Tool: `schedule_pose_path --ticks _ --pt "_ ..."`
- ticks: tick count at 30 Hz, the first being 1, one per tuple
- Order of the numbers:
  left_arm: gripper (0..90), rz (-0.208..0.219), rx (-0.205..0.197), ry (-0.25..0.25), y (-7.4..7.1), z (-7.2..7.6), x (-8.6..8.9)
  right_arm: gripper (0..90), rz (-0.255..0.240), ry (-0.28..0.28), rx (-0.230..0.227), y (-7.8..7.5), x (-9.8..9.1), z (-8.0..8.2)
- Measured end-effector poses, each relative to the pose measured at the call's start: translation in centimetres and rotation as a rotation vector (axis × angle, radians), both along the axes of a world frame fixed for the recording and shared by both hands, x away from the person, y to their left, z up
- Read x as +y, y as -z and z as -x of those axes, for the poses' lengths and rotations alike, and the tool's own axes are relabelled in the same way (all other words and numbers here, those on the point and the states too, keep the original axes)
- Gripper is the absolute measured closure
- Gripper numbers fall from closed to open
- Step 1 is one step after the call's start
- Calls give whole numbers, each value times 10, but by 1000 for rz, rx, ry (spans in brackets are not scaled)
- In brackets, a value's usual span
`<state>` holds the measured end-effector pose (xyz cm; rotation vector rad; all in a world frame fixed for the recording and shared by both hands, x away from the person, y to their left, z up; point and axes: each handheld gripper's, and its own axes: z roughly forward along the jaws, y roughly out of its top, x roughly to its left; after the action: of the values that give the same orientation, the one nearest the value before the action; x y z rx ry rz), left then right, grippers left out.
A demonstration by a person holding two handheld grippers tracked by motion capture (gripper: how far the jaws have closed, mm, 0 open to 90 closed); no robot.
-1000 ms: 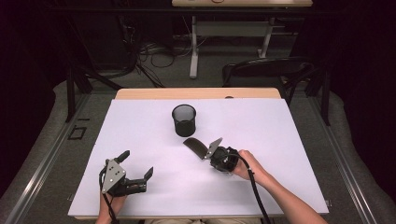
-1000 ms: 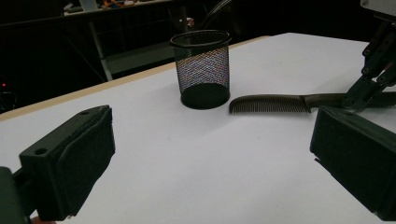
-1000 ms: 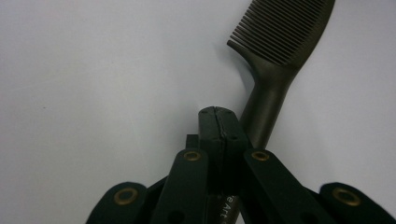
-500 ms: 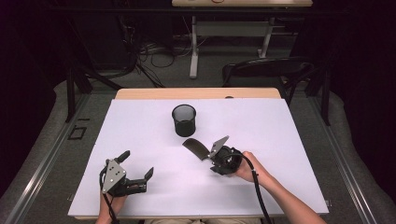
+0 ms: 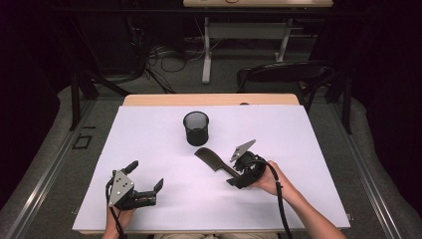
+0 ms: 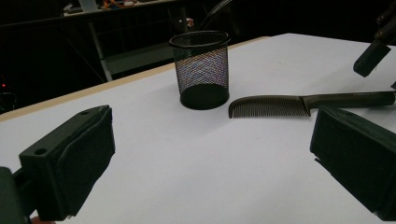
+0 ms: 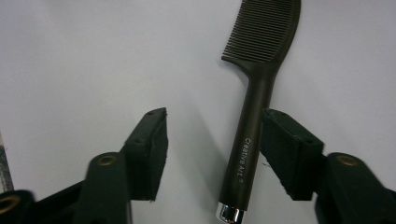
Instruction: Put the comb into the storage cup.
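A dark comb point(image 5: 213, 161) lies flat on the white table cover, just in front of a black mesh cup point(image 5: 196, 128). My right gripper point(image 5: 235, 172) straddles the comb's handle point(image 7: 252, 140). Its jaws have just been opening, and the handle lies between them close to the right pad point(image 7: 285, 149), with a wide gap to the left pad point(image 7: 152, 149). My left gripper point(image 5: 146, 175) rests near the front left, open with nothing between its jaws. The left gripper view has the cup point(image 6: 201, 70) upright and the comb point(image 6: 289, 105) to its right.
The white cover point(image 5: 149, 134) spreads over most of the table, with a wooden edge point(image 5: 209, 99) at the back. A dark chair point(image 5: 283, 74) stands behind the table. Cables and desk legs are on the floor beyond.
The right gripper's jaws were closed on the comb handle and now stand apart. The right hand has lifted slightly. The left gripper has stayed put.
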<state>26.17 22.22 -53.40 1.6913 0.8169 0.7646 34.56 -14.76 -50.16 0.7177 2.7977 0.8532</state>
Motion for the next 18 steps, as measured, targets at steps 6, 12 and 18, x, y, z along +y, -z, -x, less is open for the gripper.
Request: schedule_pose_path --ticks 6,12,18 --pt "0 2 -1 -2 0 0 0 264 11 24 12 -3 0 -3" --pt "0 5 -2 -7 -1 1 1 154 32 55 17 -2 4 -8" --pt "0 0 -2 -3 -1 1 -1 73 49 103 41 0 5 -15"
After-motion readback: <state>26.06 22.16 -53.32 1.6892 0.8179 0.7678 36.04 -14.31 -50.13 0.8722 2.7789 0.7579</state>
